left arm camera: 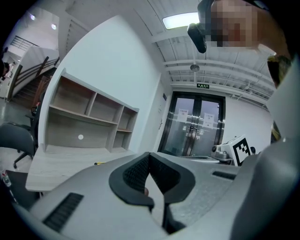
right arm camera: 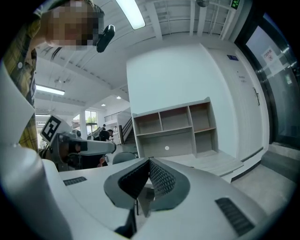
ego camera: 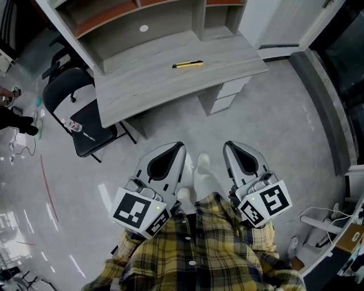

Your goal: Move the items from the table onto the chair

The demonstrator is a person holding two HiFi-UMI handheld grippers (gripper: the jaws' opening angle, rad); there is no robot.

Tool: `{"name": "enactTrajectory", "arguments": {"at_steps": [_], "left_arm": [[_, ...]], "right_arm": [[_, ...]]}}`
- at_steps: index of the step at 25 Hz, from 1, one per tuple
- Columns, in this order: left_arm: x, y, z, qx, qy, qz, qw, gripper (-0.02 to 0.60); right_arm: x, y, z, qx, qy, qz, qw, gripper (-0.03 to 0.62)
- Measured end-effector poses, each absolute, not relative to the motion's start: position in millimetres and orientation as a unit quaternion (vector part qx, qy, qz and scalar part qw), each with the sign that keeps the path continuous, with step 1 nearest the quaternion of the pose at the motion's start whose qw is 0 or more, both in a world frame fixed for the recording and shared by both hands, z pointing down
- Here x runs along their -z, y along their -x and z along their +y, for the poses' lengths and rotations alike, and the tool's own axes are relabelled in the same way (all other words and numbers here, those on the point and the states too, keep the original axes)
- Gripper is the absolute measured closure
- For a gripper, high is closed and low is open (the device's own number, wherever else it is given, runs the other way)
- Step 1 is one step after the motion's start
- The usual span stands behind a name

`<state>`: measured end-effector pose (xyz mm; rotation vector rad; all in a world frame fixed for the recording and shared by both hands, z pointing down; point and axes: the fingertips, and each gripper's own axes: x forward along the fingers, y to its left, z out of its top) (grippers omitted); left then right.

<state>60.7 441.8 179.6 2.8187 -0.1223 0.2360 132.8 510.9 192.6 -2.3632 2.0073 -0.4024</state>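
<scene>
Left gripper (ego camera: 177, 149) and right gripper (ego camera: 232, 149) are clenched empty; unopened, they could knock the yellow tool (ego camera: 187, 65) off the table (ego camera: 148, 85).

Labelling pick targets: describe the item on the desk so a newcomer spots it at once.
Find the pale wood-grain desk under the open shelves. Right of centre on its top lies a slim yellow bar-shaped tool. It is alone there; the other small item sits on the black chair at the left.
</scene>
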Motion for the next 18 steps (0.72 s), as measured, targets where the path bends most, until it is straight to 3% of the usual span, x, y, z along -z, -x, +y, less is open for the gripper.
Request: {"name": "enactTrajectory", "arguments": {"at_steps": [11,18], "left_arm": [[-156.7,-190.8,377.0,-0.065,-0.984,-0.081,0.147,0.577],[-161.5,-228.4,347.4,-0.065,-0.977,-0.131,0.155,0.577]], "right_arm": [[-173.4,-259.6,444.7,0.118,0.725,0.678,0.010,0.577],[-179.3,-306.7,414.9,0.125,0.696,0.707,-0.002,0.577]]}}
